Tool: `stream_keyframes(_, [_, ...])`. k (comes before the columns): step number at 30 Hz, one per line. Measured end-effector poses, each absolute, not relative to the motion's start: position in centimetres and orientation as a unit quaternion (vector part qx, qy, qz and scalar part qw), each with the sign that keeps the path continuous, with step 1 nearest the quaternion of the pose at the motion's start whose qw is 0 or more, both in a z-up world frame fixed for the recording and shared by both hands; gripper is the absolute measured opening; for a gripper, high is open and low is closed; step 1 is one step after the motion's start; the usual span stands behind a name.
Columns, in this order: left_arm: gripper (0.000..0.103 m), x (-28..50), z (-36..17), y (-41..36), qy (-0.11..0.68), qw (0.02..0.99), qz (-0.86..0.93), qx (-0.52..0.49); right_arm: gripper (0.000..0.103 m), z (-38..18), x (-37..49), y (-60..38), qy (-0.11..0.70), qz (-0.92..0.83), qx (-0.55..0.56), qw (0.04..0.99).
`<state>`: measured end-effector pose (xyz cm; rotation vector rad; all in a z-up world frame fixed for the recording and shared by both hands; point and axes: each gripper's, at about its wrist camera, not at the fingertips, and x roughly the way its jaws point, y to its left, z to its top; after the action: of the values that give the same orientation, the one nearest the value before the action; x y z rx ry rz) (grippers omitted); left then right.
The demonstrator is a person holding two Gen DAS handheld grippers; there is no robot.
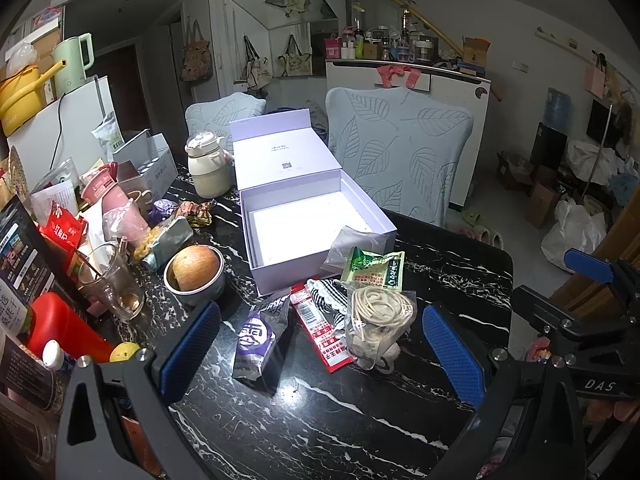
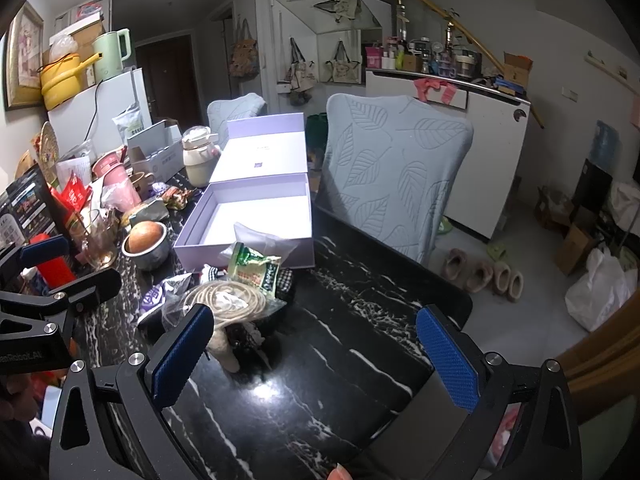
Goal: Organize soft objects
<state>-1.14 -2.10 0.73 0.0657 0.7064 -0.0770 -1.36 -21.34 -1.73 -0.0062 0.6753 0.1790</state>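
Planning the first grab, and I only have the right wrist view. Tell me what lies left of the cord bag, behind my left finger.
Observer: A purple snack packet lies flat on the table, between the left gripper's open fingers.
Operator: Report anything between that packet and the cord bag.
Observer: A red and white sachet lies there, beside a striped cloth.
Operator: Check around the left gripper.
Observer: A yellow ball sits by its left finger, next to a red bottle.
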Motion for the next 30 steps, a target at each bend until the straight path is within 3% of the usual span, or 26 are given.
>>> stream_keyframes(30, [0.103,-0.9,0.2,-2.9,0.346,0.937,-0.037,0.041,0.103,-3.1,-0.5,-21.2,0.337,0.105,0.004,0.936])
